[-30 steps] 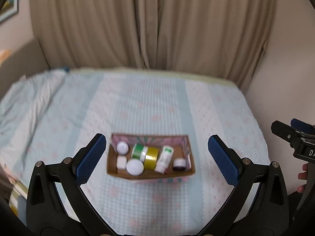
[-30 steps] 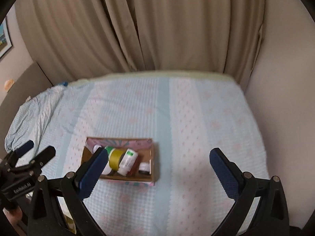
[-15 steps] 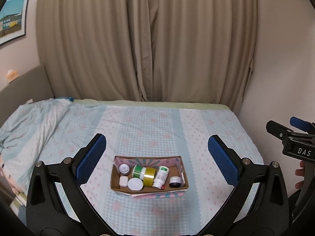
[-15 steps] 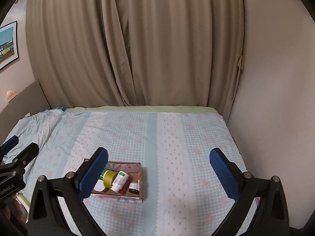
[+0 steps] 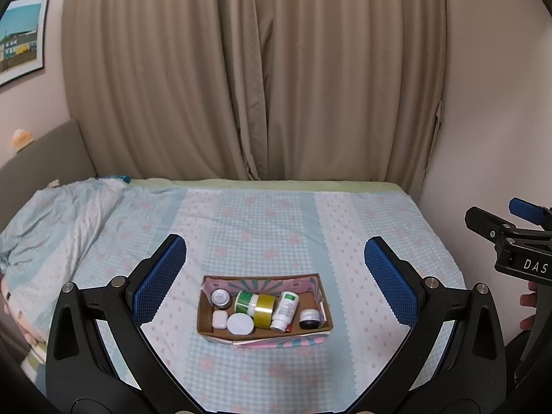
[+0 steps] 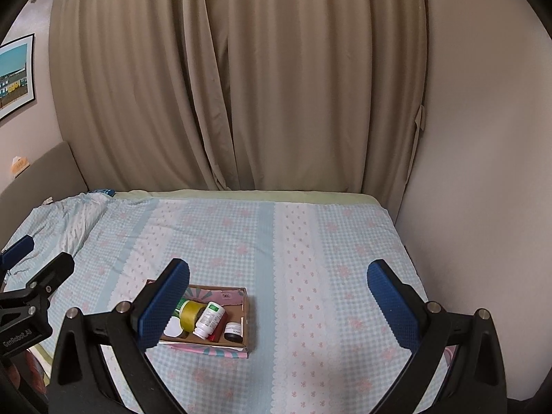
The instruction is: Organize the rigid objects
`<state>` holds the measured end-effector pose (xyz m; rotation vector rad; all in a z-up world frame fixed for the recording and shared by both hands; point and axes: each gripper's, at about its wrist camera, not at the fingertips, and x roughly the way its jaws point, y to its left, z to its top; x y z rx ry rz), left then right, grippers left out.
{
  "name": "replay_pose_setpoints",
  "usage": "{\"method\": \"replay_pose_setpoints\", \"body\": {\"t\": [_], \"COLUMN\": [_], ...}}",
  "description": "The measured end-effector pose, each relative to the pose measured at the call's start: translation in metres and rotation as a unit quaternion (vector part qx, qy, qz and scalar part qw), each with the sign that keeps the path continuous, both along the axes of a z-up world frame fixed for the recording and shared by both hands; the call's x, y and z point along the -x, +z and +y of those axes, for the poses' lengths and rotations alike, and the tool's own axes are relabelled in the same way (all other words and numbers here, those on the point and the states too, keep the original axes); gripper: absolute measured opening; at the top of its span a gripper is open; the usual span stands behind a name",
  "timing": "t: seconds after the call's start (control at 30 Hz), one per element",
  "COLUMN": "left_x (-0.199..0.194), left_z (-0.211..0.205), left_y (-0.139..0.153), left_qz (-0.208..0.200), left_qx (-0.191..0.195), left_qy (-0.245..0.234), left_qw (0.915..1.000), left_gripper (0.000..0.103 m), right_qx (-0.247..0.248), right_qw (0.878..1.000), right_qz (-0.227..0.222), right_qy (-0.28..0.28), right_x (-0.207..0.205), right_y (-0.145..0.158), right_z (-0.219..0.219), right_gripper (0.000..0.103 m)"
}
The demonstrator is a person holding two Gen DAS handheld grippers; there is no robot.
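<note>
A cardboard box sits on the bed, near its front edge; it also shows in the right wrist view. Inside lie a yellow tape roll, a green-labelled jar, a white bottle with a green label, a white round lid, a small white case, a silver-lidded jar and a dark jar. My left gripper is open and empty, held back from the box. My right gripper is open and empty, to the right of the box.
The bed has a light blue and pink checked cover, with bunched bedding at the left. Beige curtains hang behind. A wall borders the bed on the right. A picture hangs at the left.
Both grippers have pulled back and tilted up, so the box looks smaller and lower in both views. Curtains and walls fill more of the frames. Both stay open.
</note>
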<state>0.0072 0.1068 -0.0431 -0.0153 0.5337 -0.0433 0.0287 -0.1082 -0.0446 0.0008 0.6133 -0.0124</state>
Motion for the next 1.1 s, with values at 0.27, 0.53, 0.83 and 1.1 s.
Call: {"method": "replay_pose_setpoints", "body": {"t": [0.27, 0.53, 0.83, 1.1], "left_x": [0.0003, 0.0029, 0.0014, 0.0013], "left_z": [-0.0001, -0.0024, -0.0039, -0.0016], "left_y": [-0.0003, -0.0004, -0.003, -0.0015], "left_qz": [-0.002, -0.006, -0.008, -0.01], "left_qx": [-0.003, -0.003, -0.007, -0.008], "left_qy": [0.0, -0.001, -0.004, -0.003], "left_qw": [1.0, 1.0, 0.9999, 0.9999], "left_gripper": [0.103, 0.103, 0.103, 0.103], "right_qx": [0.002, 0.001, 0.002, 0.002], "right_qw": [1.0, 1.0, 1.0, 1.0], "right_qz": [-0.001, -0.001, -0.003, -0.003], "right_qy": [0.005, 0.005, 0.004, 0.004], "right_x": [-0.0011, -0.0023, -0.0053, -0.0056], "right_y": [-0.002, -0.0031, -0.0041, -0.0053], "right_z": [0.0005, -0.0003, 0.0008, 0.0014], "right_gripper": [0.103, 0.103, 0.103, 0.103]}}
